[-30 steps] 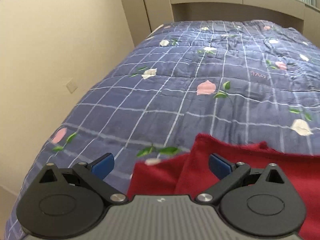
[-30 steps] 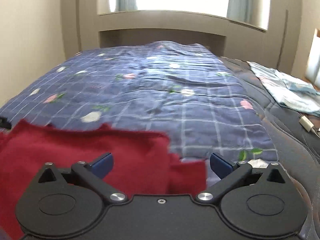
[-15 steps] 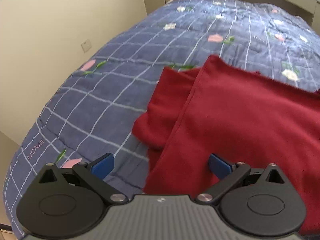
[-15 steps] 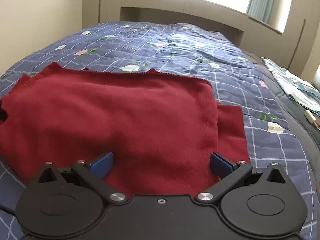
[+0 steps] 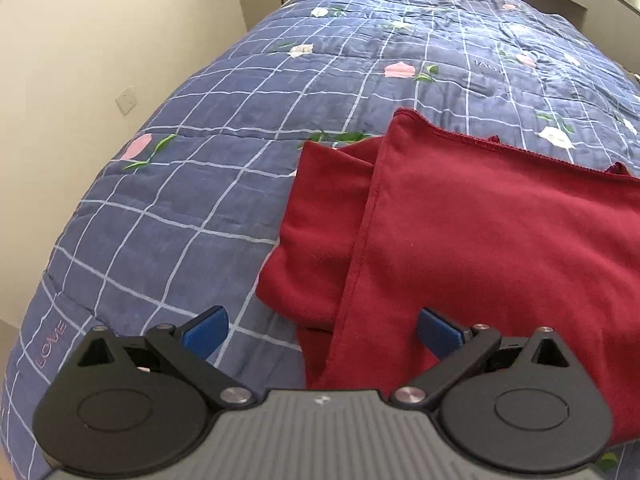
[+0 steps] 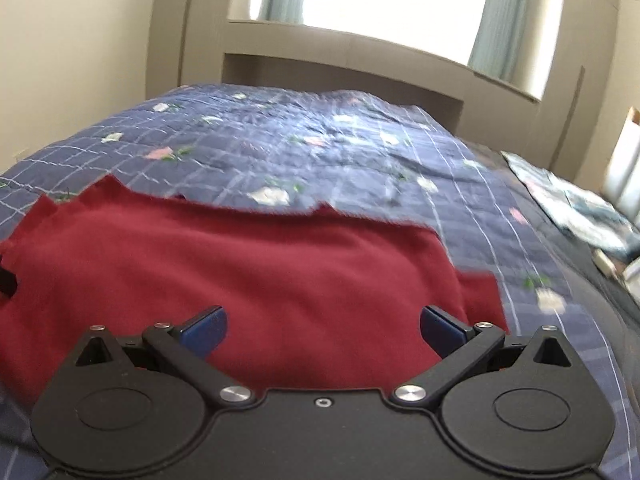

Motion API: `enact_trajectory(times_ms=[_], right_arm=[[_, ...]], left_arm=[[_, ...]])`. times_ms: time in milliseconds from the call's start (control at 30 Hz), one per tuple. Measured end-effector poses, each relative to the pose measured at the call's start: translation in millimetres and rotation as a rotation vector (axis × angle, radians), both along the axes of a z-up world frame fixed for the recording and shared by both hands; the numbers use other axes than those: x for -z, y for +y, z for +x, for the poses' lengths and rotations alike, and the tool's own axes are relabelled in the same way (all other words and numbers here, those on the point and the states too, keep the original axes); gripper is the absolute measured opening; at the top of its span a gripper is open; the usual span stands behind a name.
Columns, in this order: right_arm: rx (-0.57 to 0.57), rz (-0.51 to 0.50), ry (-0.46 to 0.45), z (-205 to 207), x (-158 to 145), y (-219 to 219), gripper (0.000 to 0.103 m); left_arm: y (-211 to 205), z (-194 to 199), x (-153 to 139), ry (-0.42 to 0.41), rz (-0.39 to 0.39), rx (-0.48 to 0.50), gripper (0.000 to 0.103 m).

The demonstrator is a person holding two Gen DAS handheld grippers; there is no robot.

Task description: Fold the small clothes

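Note:
A dark red garment [image 5: 500, 248] lies flat on the bed, folded over itself, with a sleeve part [image 5: 320, 240] sticking out on its left side. My left gripper [image 5: 322, 330] is open above the garment's near left edge, holding nothing. In the right wrist view the same red garment [image 6: 260, 264] spreads across the near part of the bed. My right gripper [image 6: 322, 330] is open over its near right part, with nothing between the blue pads. That view is somewhat blurred.
The bed carries a blue checked quilt [image 5: 280, 92] with flower prints. A beige wall [image 5: 100, 40] with a socket runs along the bed's left side. A wooden headboard [image 6: 344, 68] and window stand at the far end. Light blue cloth [image 6: 576, 208] lies at the right.
Both grippers have risen and tilted back from half a second ago. The right view now shows more of the headboard and window. The garment lies unchanged.

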State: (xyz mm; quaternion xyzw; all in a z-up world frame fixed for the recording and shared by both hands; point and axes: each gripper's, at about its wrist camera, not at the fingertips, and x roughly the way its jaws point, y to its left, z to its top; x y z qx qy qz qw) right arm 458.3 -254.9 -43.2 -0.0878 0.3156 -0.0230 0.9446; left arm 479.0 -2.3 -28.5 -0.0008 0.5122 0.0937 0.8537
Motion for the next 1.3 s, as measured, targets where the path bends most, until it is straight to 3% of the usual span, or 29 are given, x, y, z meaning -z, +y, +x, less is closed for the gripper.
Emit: enact_trajectory(times_ms=[200, 333, 533, 933, 1300], right_arm=[[-0.09, 0.003, 0.021, 63, 2, 22, 0.102], [-0.105, -0.005, 0.072, 79, 11, 32, 0.102], [-0.12, -0.022, 0.145, 58, 24, 44, 0.102], [-0.049, 0.02, 0.172, 22, 23, 46, 0.102], [-0.036, 0.043, 0.19, 9, 22, 41, 0.102]], left_arm=[[15, 4, 3, 0.008, -0.023, -0.005, 0.103], [22, 5, 6, 0.016, -0.054, -0.018, 0.103], [29, 7, 9, 0.033, -0.094, -0.027, 0.103], [37, 8, 14, 0.056, -0.143, -0.049, 0.103], [45, 6, 20, 0.074, -0.226, -0.171, 0.103]])
